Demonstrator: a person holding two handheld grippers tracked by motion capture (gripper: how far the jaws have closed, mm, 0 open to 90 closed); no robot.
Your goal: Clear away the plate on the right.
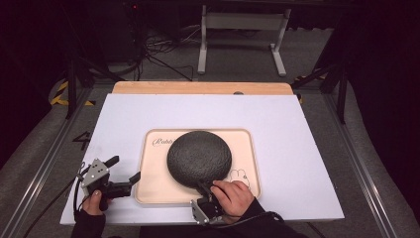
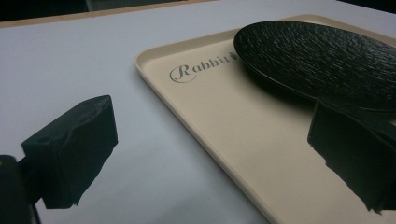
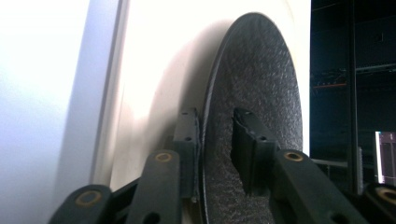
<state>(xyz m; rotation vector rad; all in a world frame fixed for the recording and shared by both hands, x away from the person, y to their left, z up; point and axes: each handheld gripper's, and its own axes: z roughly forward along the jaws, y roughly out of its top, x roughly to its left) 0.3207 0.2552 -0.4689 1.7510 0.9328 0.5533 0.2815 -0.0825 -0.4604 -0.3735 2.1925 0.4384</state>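
Right gripper jaws straddling black plate rim over tray.

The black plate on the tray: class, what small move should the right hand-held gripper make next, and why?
Probably close fully on the rim. The right hand-held gripper has one jaw under and one over the black plate, but the upper jaw looks slightly off its surface. The plate sits tilted over the cream tray, and the left hand-held gripper hangs open beside the tray, giving no support.
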